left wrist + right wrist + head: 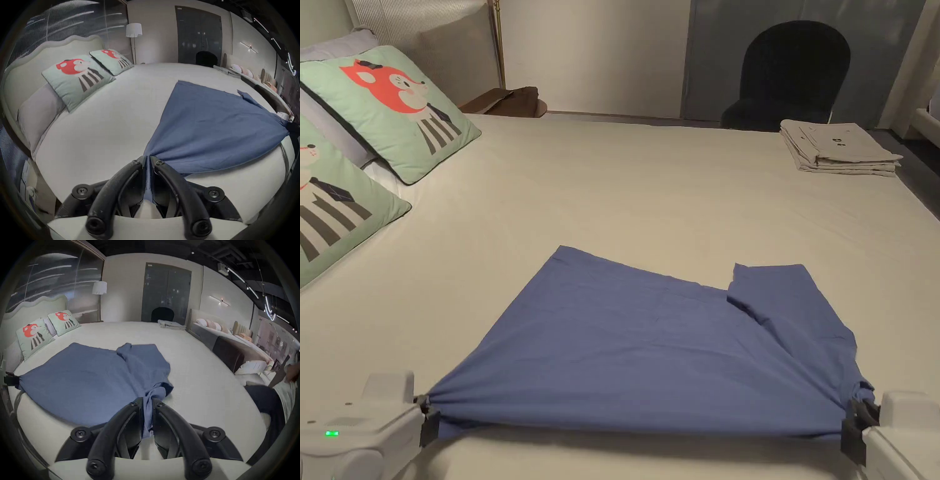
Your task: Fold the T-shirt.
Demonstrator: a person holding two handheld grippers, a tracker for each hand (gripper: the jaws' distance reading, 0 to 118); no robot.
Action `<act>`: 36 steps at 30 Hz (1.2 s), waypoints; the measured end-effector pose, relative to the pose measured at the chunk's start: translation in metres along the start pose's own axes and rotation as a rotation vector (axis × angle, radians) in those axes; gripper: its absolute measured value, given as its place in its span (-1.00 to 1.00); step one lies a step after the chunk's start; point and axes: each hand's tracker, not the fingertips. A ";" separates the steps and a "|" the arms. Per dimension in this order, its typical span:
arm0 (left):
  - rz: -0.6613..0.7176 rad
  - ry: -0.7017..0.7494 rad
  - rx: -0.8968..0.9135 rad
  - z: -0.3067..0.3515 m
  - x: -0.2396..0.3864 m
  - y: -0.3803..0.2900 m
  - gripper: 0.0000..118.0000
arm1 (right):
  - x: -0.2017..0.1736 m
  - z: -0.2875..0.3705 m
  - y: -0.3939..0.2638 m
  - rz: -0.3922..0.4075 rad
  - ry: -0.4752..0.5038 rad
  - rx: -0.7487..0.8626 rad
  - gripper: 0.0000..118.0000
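Head view: a blue T-shirt (650,350) lies spread on a pale bed (650,187), its near edge pulled taut between two grippers at the bottom corners of the picture.
Left gripper pose: the left gripper (428,415) sits low at the near left edge of the bed, its jaws pointing right toward the cloth.
Left gripper state: in the left gripper view its jaws are closed together on a bunched corner of the T-shirt (211,129), with a strip of blue cloth pinched between them at the left gripper (148,160).
Right gripper pose: the right gripper (858,415) sits low at the near right edge, jaws pointing left.
Right gripper state: in the right gripper view the right gripper (148,401) is clamped on a gathered fold of the T-shirt (84,378).
T-shirt position: it fans out away from both grippers toward the middle of the bed, one sleeve (781,300) lying on the right side.
Surroundings: two fox-print pillows (387,106) at the left, folded beige clothes (837,150) at the far right corner, a dark chair (794,75) behind.
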 end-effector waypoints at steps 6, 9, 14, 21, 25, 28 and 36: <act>0.031 -0.001 -0.113 -0.007 -0.014 -0.038 -0.98 | 0.002 0.002 -0.045 -0.051 0.002 -0.140 -0.84; 0.035 0.001 -0.108 -0.010 -0.016 -0.040 -0.98 | 0.002 -0.005 -0.057 -0.091 0.008 -0.219 -0.84; 0.028 0.008 -0.122 -0.014 -0.013 -0.034 -0.79 | -0.004 0.001 -0.046 -0.101 -0.011 -0.195 -0.72; 0.100 -0.045 0.041 0.001 0.005 0.010 0.85 | -0.024 0.016 0.007 -0.051 -0.051 -0.014 0.75; 0.121 -0.103 0.182 0.024 0.029 0.053 0.85 | -0.038 0.031 0.046 -0.046 -0.055 0.112 0.75; 0.139 -0.132 0.319 0.048 0.053 0.081 0.85 | -0.047 0.046 0.072 -0.060 -0.041 0.213 0.75; 0.041 -0.150 0.607 0.085 0.107 0.122 0.81 | -0.060 0.075 0.109 -0.025 -0.102 0.410 0.53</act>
